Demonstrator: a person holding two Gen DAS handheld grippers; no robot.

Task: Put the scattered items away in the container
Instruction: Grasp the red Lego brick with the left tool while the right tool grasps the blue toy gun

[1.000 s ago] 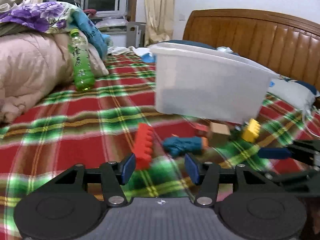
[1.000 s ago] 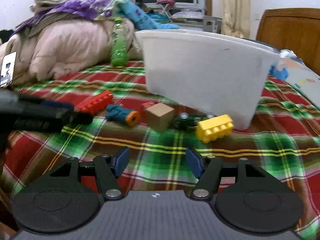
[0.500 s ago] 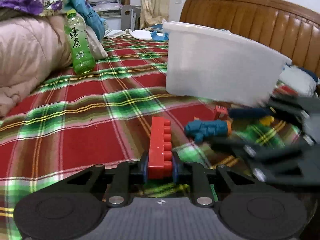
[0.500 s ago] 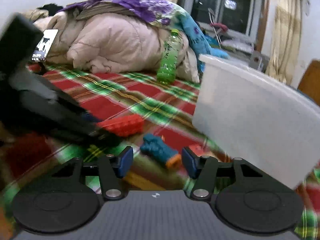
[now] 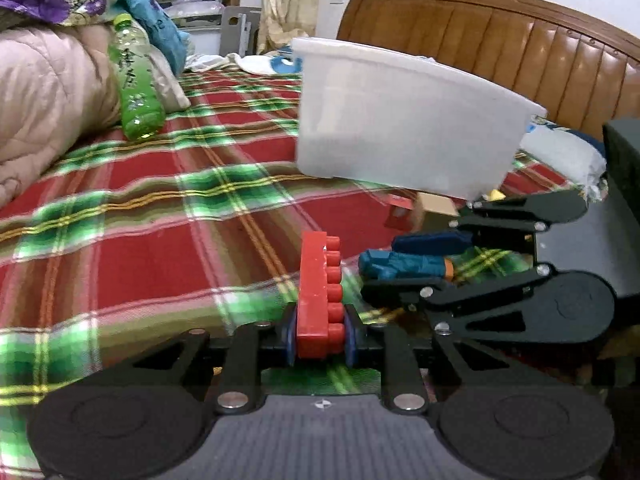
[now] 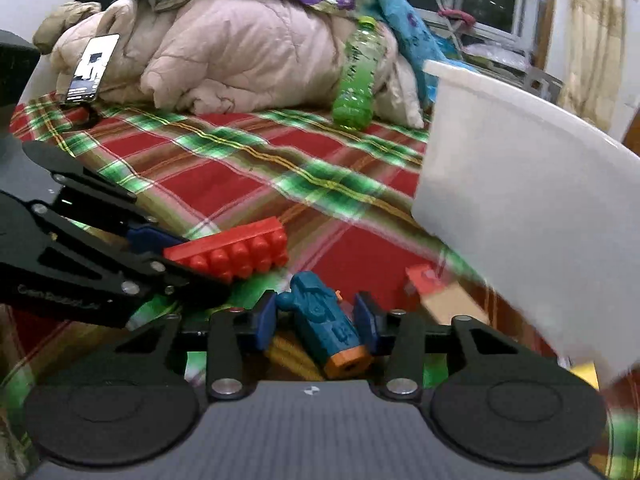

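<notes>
My left gripper (image 5: 320, 338) is shut on a long red brick (image 5: 320, 292) that stands on edge on the plaid bedspread; the brick also shows in the right wrist view (image 6: 232, 250). My right gripper (image 6: 316, 320) is open, its pads (image 6: 366, 322) on either side of a blue toy with an orange tip (image 6: 328, 326), with small gaps. In the left wrist view that toy (image 5: 404, 264) lies between the right gripper's fingers (image 5: 432, 242). The white plastic container (image 5: 400, 120) stands behind the toys, also at the right in the right wrist view (image 6: 532, 208).
A tan wooden block (image 6: 452, 304) and a small red piece (image 6: 422, 276) lie by the container's base. A green bottle (image 5: 134, 88) leans on a pink quilt (image 6: 240, 52). A phone (image 6: 90, 68) rests on the quilt. A wooden headboard (image 5: 520, 40) stands behind.
My left gripper closed on the red brick. My right gripper swung left and came down around the blue toy, leaving the yellow brick.
</notes>
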